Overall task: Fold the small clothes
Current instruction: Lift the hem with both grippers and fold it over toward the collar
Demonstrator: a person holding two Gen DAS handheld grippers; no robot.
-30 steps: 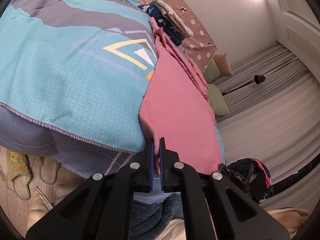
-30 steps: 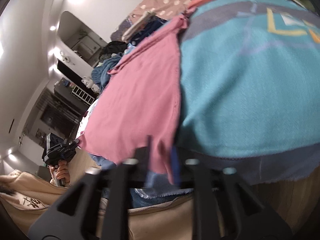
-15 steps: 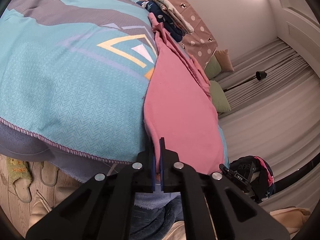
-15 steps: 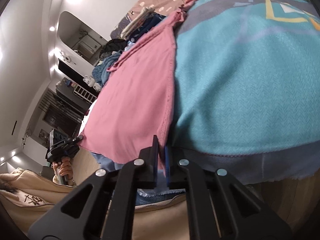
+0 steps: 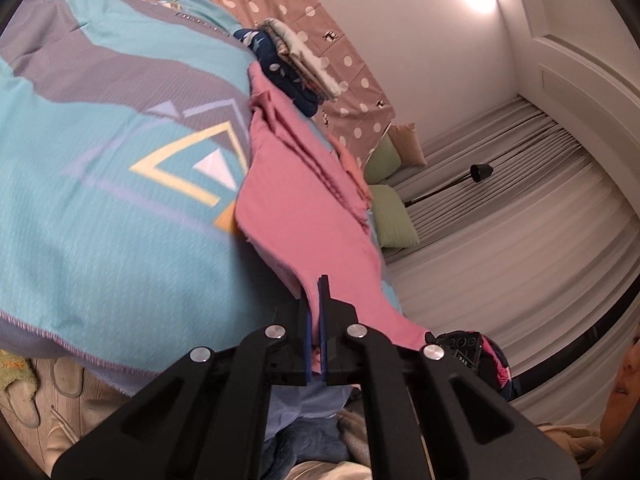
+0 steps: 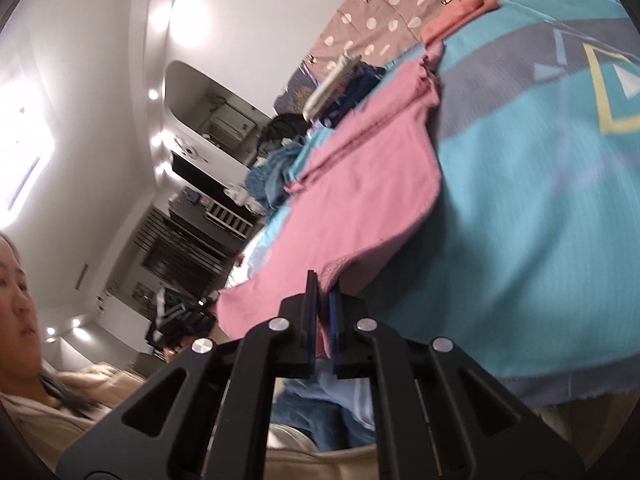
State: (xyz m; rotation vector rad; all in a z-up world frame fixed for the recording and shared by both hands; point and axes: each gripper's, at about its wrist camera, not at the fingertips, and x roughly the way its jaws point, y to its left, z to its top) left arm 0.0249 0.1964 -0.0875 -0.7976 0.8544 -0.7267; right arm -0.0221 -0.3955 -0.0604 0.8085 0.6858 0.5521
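Left tool: your left tool (image 5: pixel 316 300) is clamped on the near hem of the pink garment (image 5: pixel 304 216), cloth pinched between its blue pads.
Right tool: your right tool (image 6: pixel 324 300) is likewise closed on the pink garment (image 6: pixel 360 200), gripping a second near corner.
Pink garment: one piece; its near edge is raised off the bed in your two tools, while the far part lies on the turquoise bedspread (image 5: pixel 100 200), with folds bunched at the far end.
Bedspread: one, turquoise with grey bands and a yellow triangle print; it hangs over the near edge of the bed.
Folded stack: one pile of folded clothes (image 5: pixel 296 68), dark blue pieces under pale ones, just beyond the garment's far end.
Dotted cloth: one brown polka-dot cover (image 5: pixel 320 20) behind the stack.
Cushions: two green ones (image 5: pixel 394 216) beside the curtain.
Slippers: at least two on the floor (image 5: pixel 24 384), lower left.
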